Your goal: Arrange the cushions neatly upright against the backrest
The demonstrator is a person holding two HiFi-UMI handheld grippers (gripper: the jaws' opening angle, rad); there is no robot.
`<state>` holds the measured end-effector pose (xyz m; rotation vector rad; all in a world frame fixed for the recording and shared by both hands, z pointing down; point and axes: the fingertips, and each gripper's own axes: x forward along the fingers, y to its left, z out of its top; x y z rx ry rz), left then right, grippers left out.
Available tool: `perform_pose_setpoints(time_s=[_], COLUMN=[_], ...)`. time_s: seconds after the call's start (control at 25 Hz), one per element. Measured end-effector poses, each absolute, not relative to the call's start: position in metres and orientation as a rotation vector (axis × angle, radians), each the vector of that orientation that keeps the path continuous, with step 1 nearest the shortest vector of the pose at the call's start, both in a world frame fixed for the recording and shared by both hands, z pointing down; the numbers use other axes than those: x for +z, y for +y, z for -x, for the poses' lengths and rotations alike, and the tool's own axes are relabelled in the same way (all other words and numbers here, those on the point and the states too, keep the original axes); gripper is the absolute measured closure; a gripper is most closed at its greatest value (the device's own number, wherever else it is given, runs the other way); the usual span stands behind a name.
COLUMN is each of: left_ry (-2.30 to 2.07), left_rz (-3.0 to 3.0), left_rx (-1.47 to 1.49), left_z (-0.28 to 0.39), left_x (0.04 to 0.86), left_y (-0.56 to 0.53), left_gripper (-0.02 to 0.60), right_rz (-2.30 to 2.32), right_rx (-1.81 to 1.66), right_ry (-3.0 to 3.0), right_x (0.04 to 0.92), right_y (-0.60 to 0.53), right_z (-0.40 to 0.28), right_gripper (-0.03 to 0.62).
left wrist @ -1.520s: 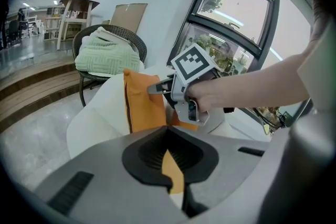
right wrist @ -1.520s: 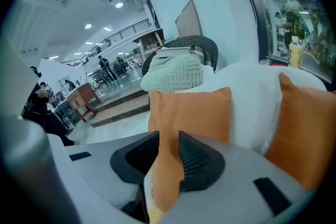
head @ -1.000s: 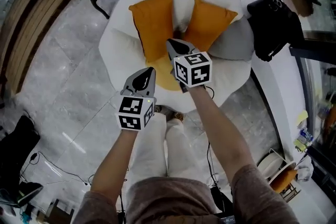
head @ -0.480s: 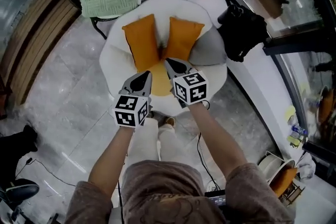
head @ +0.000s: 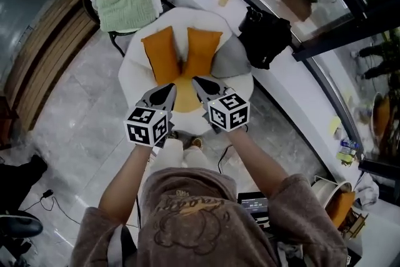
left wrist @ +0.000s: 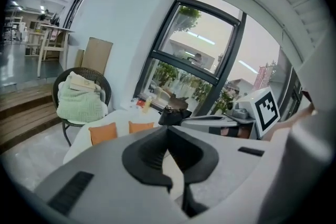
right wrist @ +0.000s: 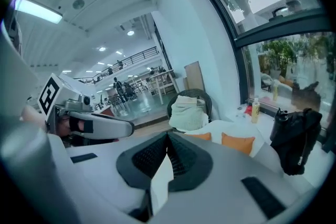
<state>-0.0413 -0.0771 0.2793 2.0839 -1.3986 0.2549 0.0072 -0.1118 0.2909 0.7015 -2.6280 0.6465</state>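
Two orange cushions (head: 159, 54) stand upright, side by side, against the backrest of one white armchair (head: 132, 75). One grey cushion (head: 230, 62) leans beside them. Left gripper (head: 170, 89) and right gripper (head: 196, 81) point toward the armchair, tilted downward, with jaws closed together and holding nothing.

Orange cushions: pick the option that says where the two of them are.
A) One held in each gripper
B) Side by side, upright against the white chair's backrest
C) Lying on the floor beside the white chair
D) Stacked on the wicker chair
B: the head view shows the orange cushions standing side by side against the backrest of the white chair, while the left gripper and right gripper are shut and hold nothing.
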Motion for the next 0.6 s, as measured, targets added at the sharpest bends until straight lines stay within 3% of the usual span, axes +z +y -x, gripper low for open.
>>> perform_pose_setpoints(time_s=[0.6], left_ry=[-1.237], left_rz=[-2.348], left_rx=[0.279], left_z=[0.004], left_x=[0.182], left_y=[-0.023], left_gripper=[0.577], right_rz=[-0.623], right_rx=[0.459], right_ry=[-2.829], right_x=[0.158], right_y=[-0.036], right_z=[-0.037], right_gripper=[0.574])
